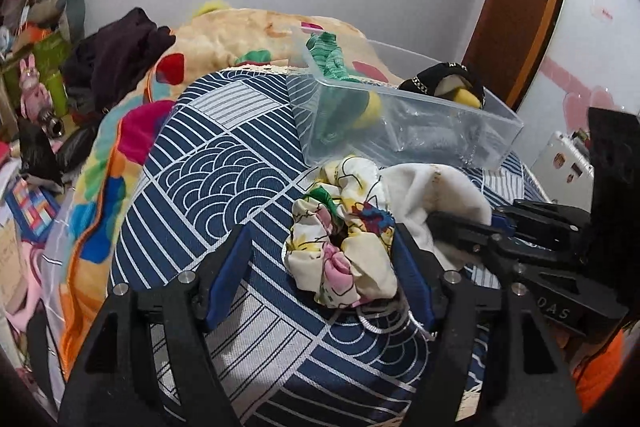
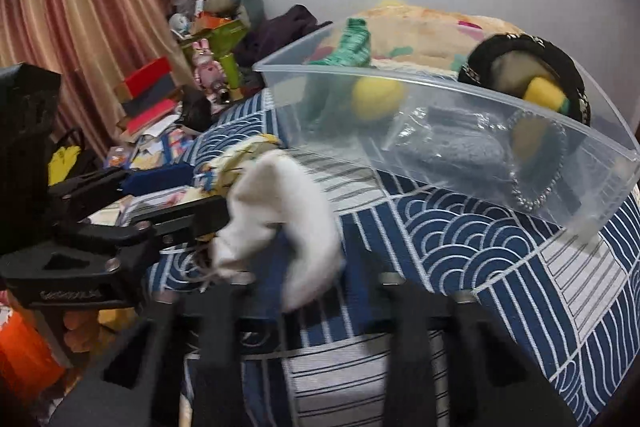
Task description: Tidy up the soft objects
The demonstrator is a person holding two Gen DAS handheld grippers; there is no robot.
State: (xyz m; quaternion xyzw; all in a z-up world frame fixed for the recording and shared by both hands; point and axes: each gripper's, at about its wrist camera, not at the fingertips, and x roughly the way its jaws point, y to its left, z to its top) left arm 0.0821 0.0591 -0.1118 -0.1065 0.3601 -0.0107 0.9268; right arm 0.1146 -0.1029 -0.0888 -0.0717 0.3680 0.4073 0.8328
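While the left gripper (image 1: 320, 259) sits low in its own view with jaws spread wide, a crumpled floral scrunchie (image 1: 344, 251) lies between the blue-padded fingers (image 1: 230, 267), touching the right-hand one, not pinched

Right gripper (image 1: 452, 223) enters from the right edge of the left wrist view, black fingers closed on a soft white cloth (image 1: 432, 195) bunched just beside the scrunchie. In the right wrist view the white cloth (image 2: 288, 223) is a blurred fleecy lump at frame centre, clamped between that gripper's fingers; the left gripper (image 2: 172, 199) shows at the left edge

Both fabrics rest on a navy bed cover (image 1: 192, 163) with white wave and stripe print, woven look. Clear rigid plastic bin (image 1: 460, 131), rectangular, sits on the cover in the upper right of the left wrist view, just behind the fabrics. Inside it: a green knit piece (image 1: 330, 59) draped over the far rim, a yellow ball-shaped thing (image 2: 376, 99), a black trimmed round piece (image 2: 560, 67) at the right end, a grey knit lump (image 2: 460, 147) on the bottom

Fuzzy multicolour blanket (image 1: 132, 131) bunches left of the cover
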